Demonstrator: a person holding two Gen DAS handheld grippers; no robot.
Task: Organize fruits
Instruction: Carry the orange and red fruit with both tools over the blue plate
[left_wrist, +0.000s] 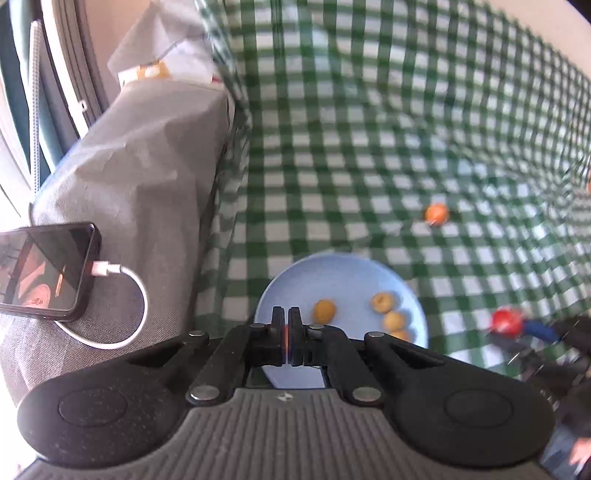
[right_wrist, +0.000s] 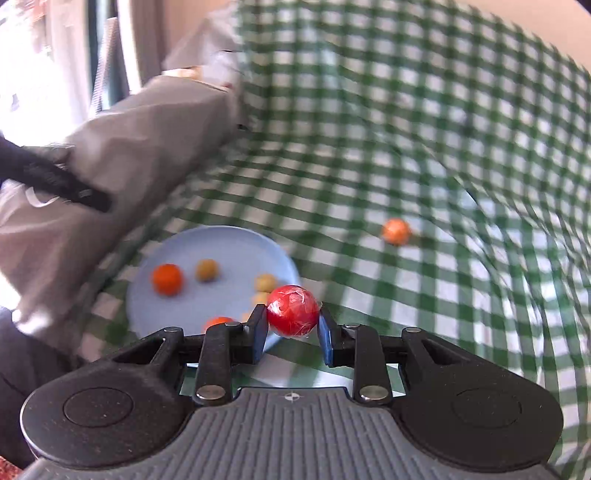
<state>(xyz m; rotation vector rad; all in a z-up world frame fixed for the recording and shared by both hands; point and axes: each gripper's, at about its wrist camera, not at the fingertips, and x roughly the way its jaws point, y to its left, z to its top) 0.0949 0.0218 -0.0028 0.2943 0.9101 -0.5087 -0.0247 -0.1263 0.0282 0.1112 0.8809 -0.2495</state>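
- Green-check cloth, blue plate near its edge.
- Right gripper grasping red fruit; left gripper clenched, empty.
- Risk: round fruit rolls off plate if released on the rim.

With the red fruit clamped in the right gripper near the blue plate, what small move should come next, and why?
Probably carry the red fruit a little further over the blue plate and then open the right gripper. The fruit hangs at the plate's rim, and other fruits already lie on the plate.
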